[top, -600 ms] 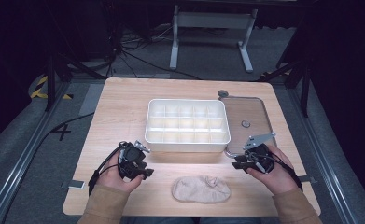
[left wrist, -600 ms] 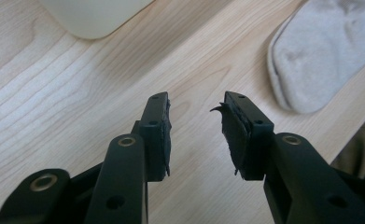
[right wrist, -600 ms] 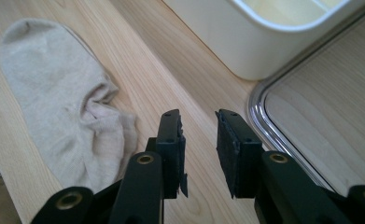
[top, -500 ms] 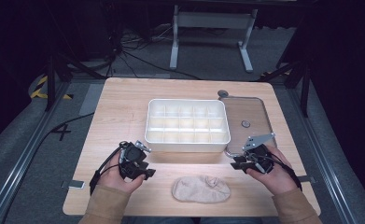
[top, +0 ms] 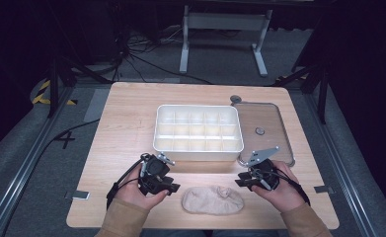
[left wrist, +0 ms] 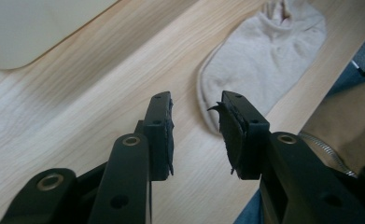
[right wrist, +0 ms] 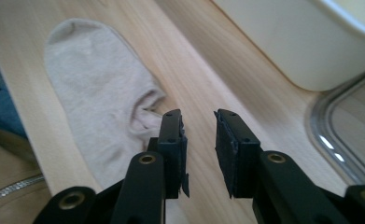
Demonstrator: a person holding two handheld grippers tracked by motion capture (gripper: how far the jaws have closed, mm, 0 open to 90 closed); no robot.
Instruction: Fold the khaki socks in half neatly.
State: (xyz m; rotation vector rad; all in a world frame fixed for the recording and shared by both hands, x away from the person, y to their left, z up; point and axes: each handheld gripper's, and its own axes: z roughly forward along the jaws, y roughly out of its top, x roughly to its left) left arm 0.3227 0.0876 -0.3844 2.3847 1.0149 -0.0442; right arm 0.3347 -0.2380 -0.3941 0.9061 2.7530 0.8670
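With both jaw pairs parted and empty, the left gripper [top: 174,186] and right gripper [top: 240,179] flank the beige sock [top: 212,200] lying flat at the desk's [top: 131,123] near edge, apparently poised to take one end each.

In the left gripper view, the sock [left wrist: 264,51] is cut off at the 12 o'clock edge. The box [right wrist: 306,42] is cut off at 1 o'clock in the right gripper view.
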